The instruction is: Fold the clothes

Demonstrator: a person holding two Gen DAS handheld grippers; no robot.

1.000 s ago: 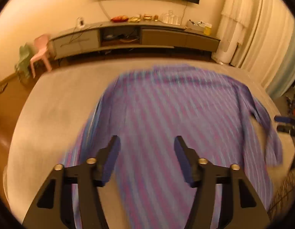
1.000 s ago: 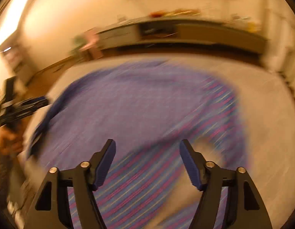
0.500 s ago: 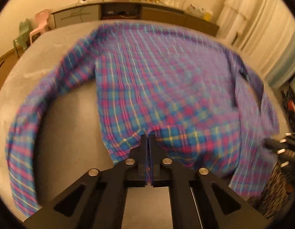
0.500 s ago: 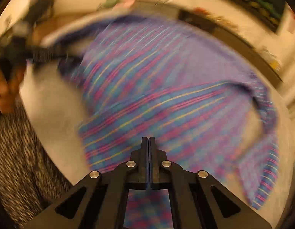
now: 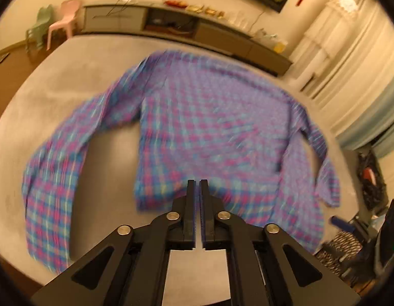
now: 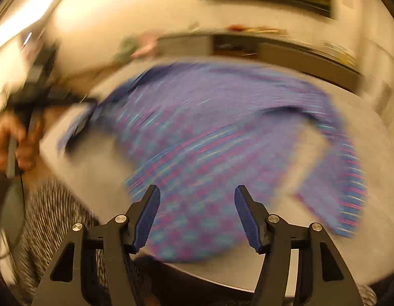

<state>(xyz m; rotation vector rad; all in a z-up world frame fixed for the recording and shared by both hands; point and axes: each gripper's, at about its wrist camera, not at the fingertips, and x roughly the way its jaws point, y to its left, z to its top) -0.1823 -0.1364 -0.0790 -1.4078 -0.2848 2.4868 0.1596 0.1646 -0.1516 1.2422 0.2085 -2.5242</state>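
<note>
Since half a sec ago both claws went from pinched on the hem to letting go. The left gripper (image 5: 197,186) has just cracked open to a thin slit, nothing visibly between the pads; the right gripper (image 6: 197,199) has just sprung wide, empty, fabric lying beneath it, not clamped. The plaid shirt (image 5: 209,132), soft woven cloth in blue/pink/yellow checks, lies spread on the grey matte table (image 5: 69,81), body roughly flat, hem edge nearest the claws, slightly rippled. Left sleeve curves out & down toward the near edge; right sleeve hangs along the far-right rim. Bare table w/ room on the left & beyond the collar. Right view heavily blurred.
</note>
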